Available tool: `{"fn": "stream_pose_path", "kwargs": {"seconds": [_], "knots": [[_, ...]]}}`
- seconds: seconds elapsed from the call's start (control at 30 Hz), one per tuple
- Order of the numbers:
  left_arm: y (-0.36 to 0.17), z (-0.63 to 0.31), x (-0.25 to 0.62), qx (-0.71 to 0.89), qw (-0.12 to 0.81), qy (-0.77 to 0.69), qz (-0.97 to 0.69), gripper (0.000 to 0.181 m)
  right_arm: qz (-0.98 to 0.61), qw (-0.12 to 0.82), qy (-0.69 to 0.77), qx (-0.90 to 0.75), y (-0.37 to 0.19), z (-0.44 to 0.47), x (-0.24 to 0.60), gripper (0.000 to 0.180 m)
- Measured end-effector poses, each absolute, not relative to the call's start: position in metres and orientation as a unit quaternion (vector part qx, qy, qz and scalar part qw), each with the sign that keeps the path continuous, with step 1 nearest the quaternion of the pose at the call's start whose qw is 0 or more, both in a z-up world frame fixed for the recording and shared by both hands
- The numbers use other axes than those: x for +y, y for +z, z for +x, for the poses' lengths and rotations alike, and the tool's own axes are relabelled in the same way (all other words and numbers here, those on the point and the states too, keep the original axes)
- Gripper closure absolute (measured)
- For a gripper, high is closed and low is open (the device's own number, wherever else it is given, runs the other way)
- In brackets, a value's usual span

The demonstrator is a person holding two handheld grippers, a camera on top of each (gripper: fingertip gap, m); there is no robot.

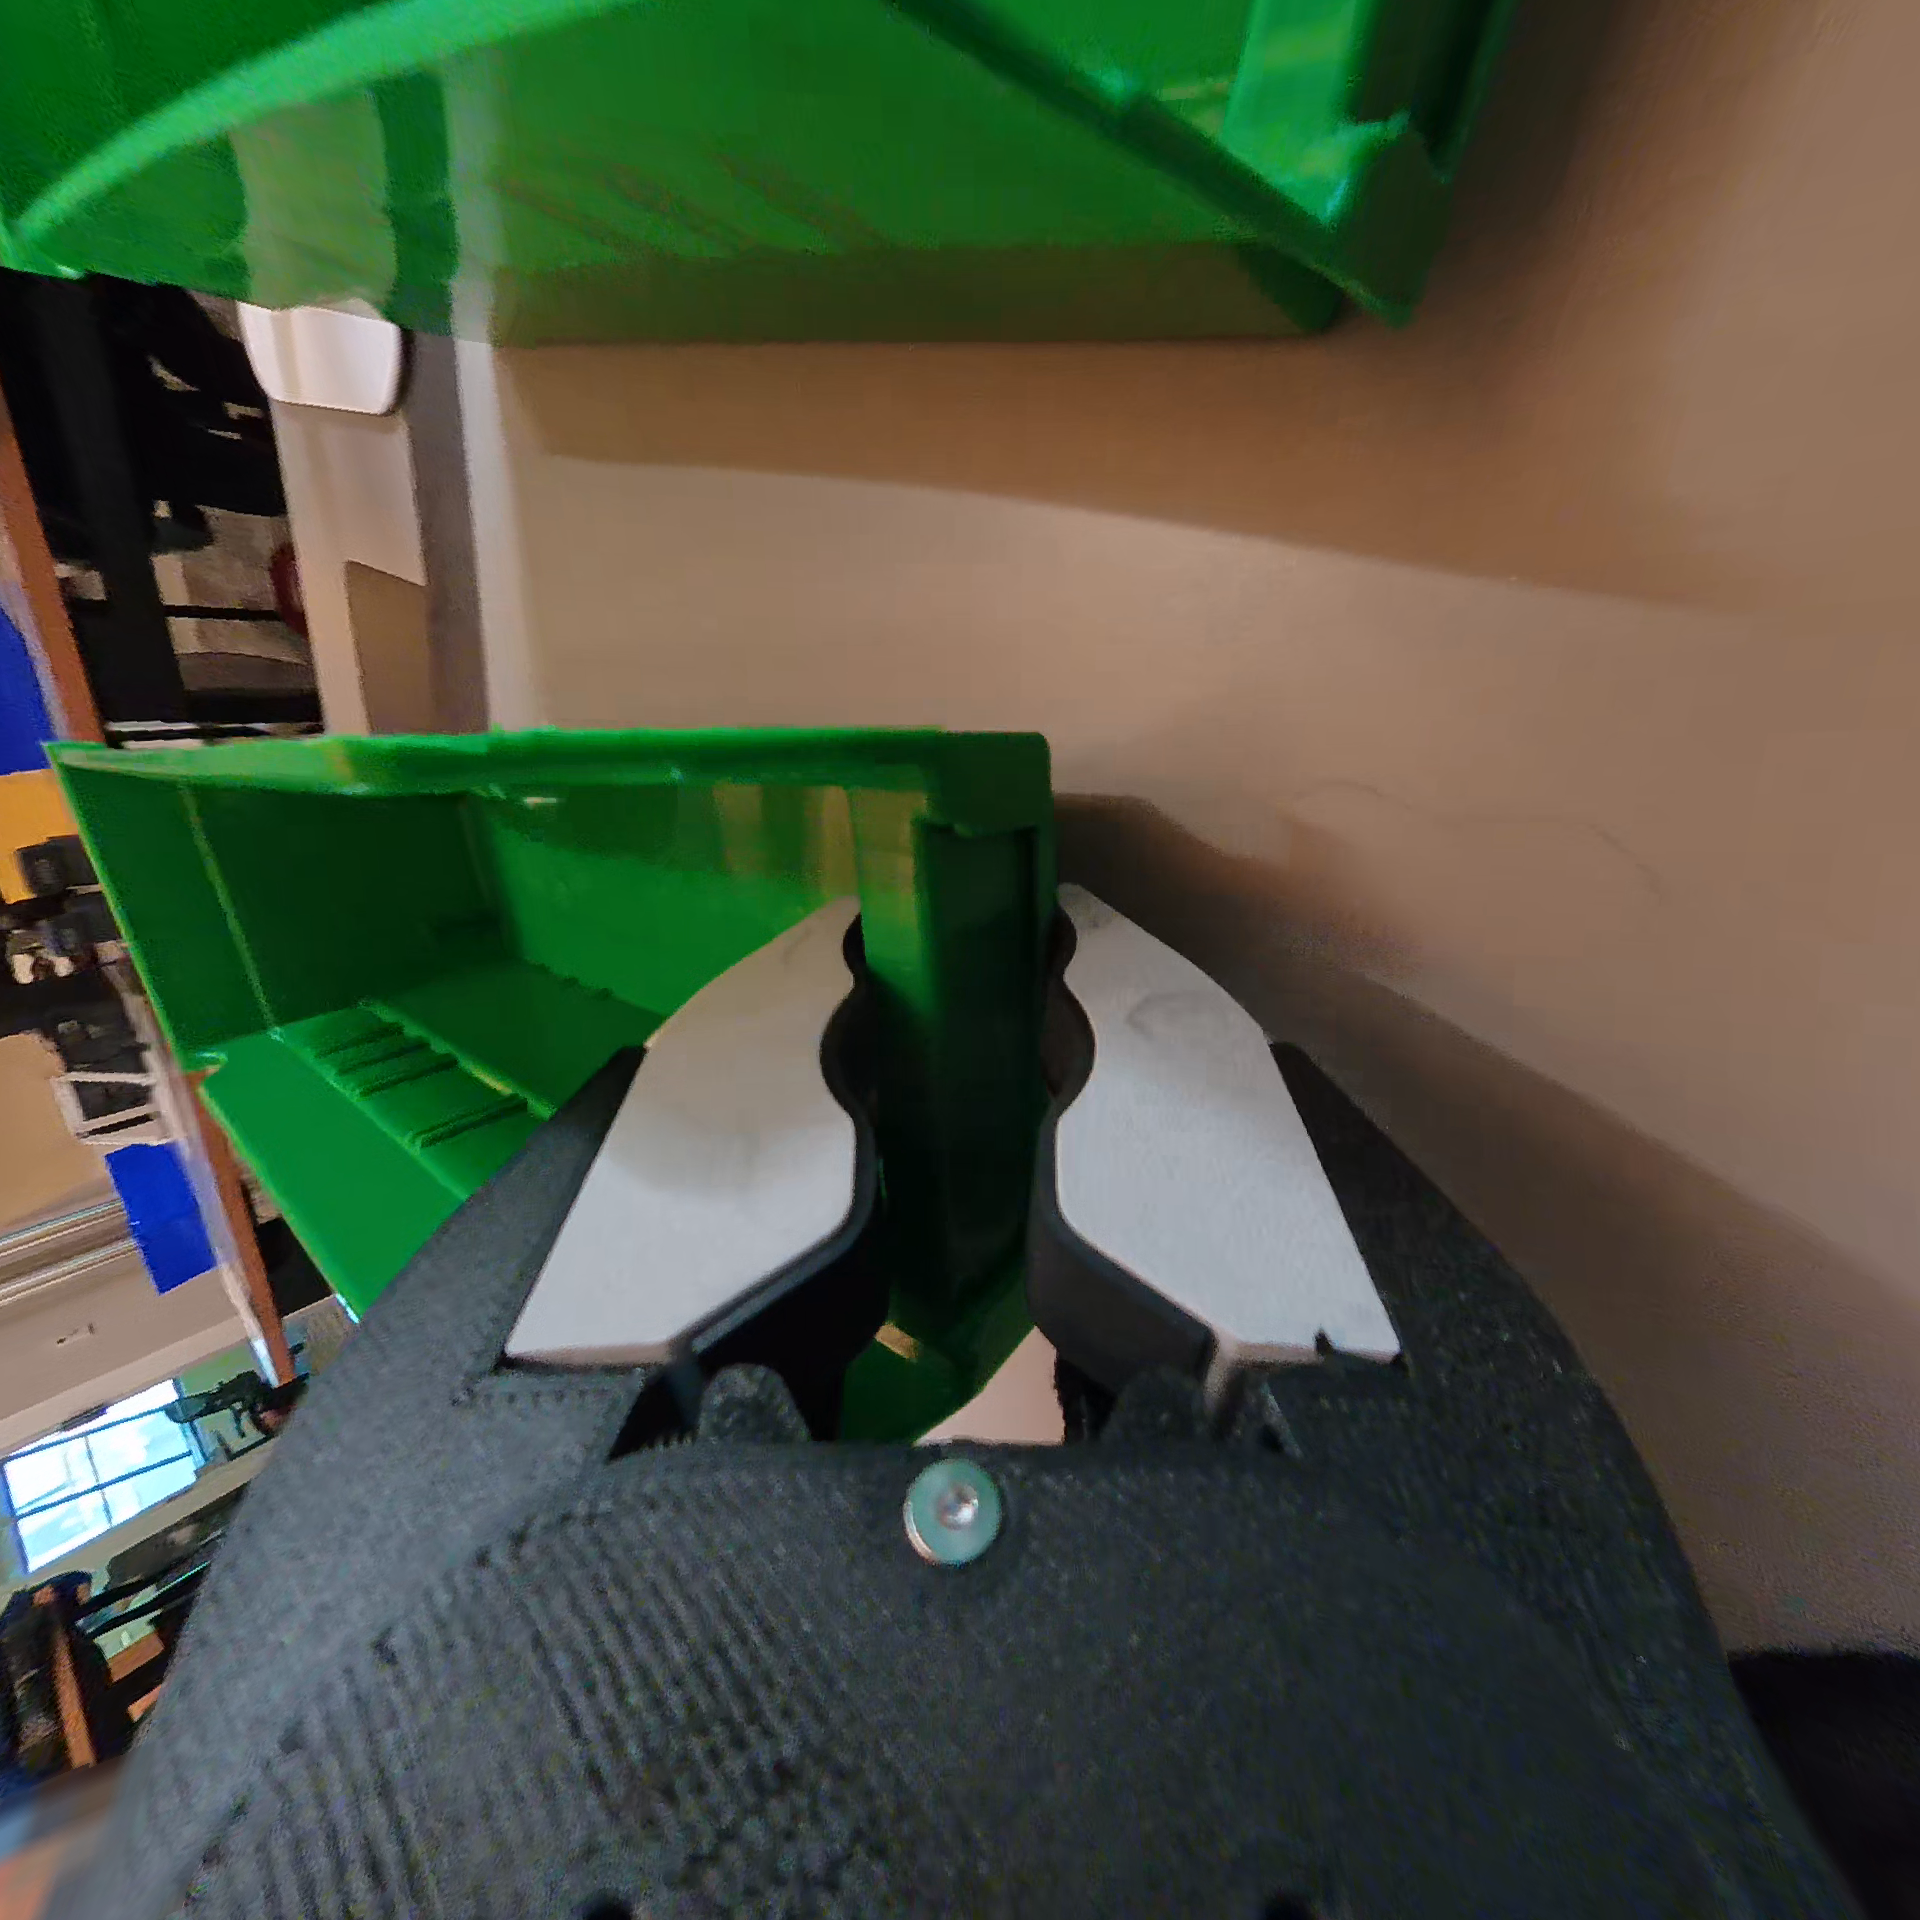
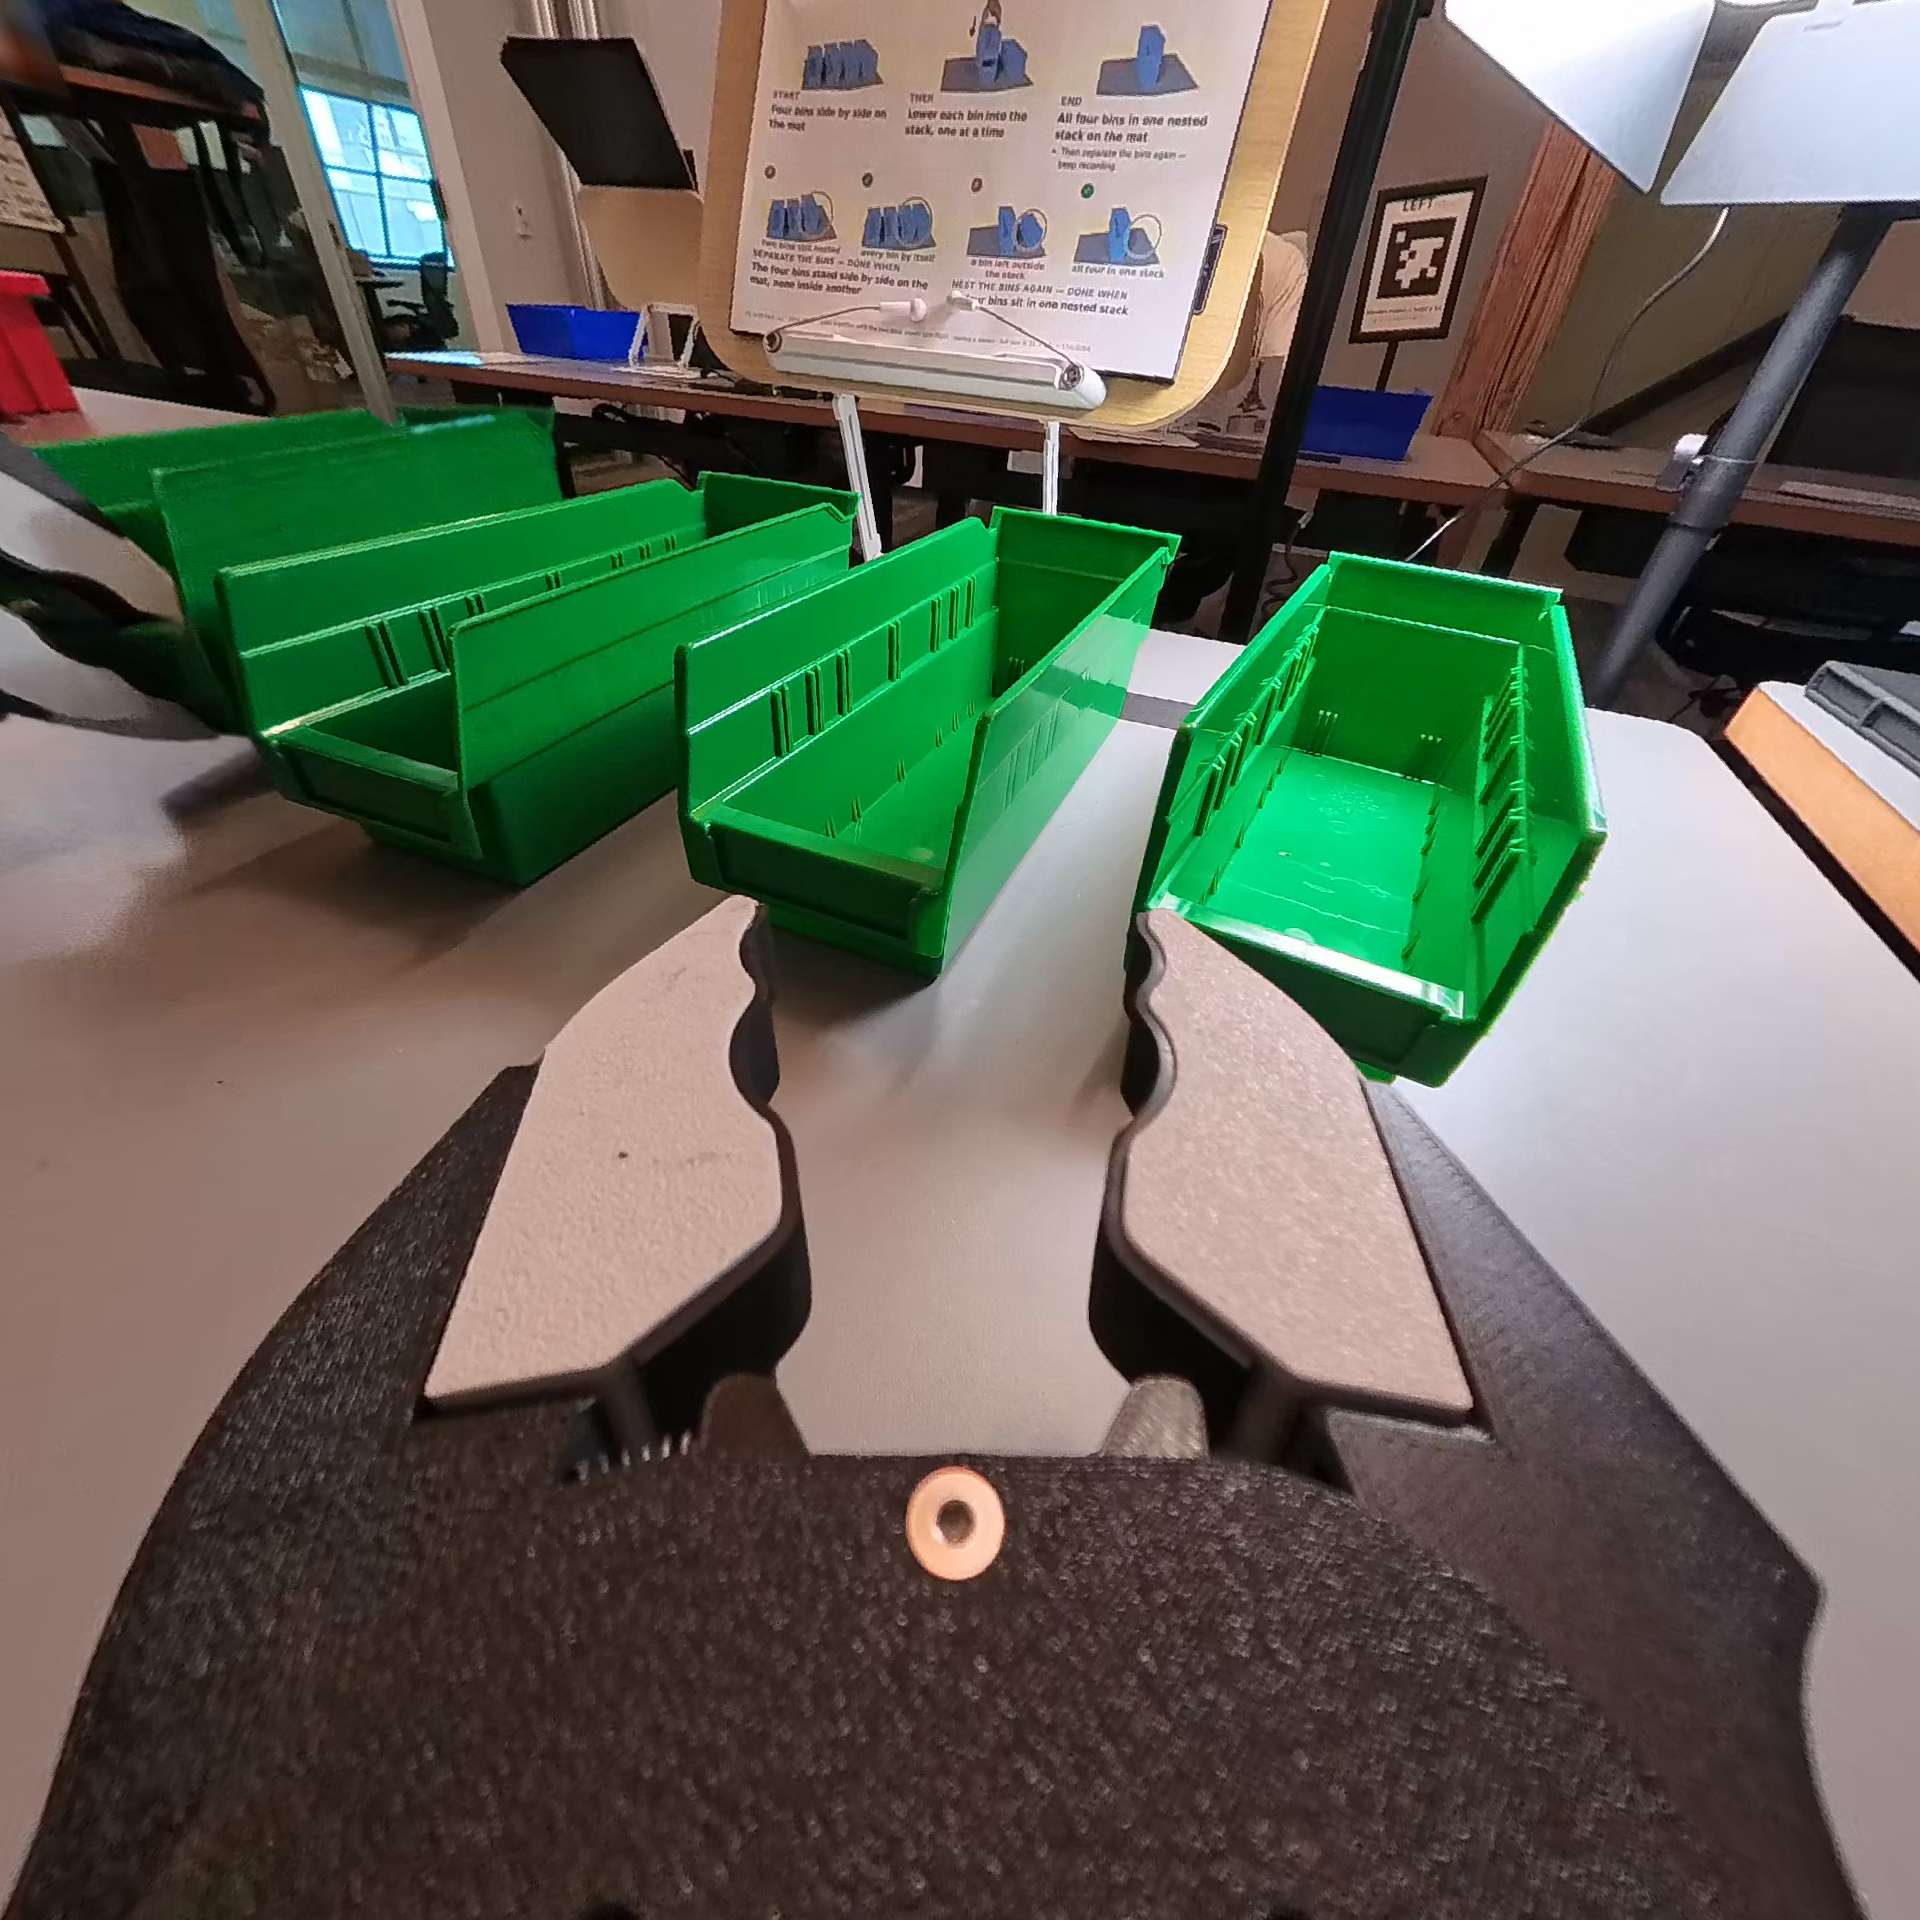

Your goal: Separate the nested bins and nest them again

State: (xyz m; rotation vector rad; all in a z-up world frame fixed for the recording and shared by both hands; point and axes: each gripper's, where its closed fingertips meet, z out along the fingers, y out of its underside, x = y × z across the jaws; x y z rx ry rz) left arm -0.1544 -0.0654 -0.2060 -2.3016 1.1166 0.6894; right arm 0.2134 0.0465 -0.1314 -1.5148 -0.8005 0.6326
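Four green plastic bins stand apart on the grey table (image 2: pixel 312 1039). In the right wrist view the far-left bin (image 2: pixel 312 488) is blurred. Beside it stand a second bin (image 2: pixel 499 675) and a third bin (image 2: pixel 914 727). The right-hand bin (image 2: pixel 1371 810) is tilted, its inside facing me. My right gripper (image 2: pixel 945 925) is open and empty, low over the table just in front of the third and right-hand bins. My left gripper (image 1: pixel 956 914) is shut on a wall of one green bin (image 1: pixel 416 935), which lies sideways in this rolled view. Another green bin (image 1: pixel 727 135) fills the top of that view.
A board with an instruction sheet (image 2: pixel 997 187) stands on a white stand behind the bins. Blue bins (image 2: pixel 571 327) sit on far tables. A grey lamp pole (image 2: pixel 1745 447) rises at the right, near a wood-edged table (image 2: pixel 1829 810). The left gripper's body shows blurred at the left edge (image 2: pixel 62 623). My hands' fingertips stand some 40 centimetres from each other.
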Motion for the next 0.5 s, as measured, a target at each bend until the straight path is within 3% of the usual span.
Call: {"fn": "stream_pose_path", "kwargs": {"seconds": [0.5], "knots": [[-0.081,-0.08,-0.032,0.466,0.321,0.31,-0.764,0.151,-0.653,0.615,0.278,-0.344,-0.129,0.215,0.046,0.117]]}}
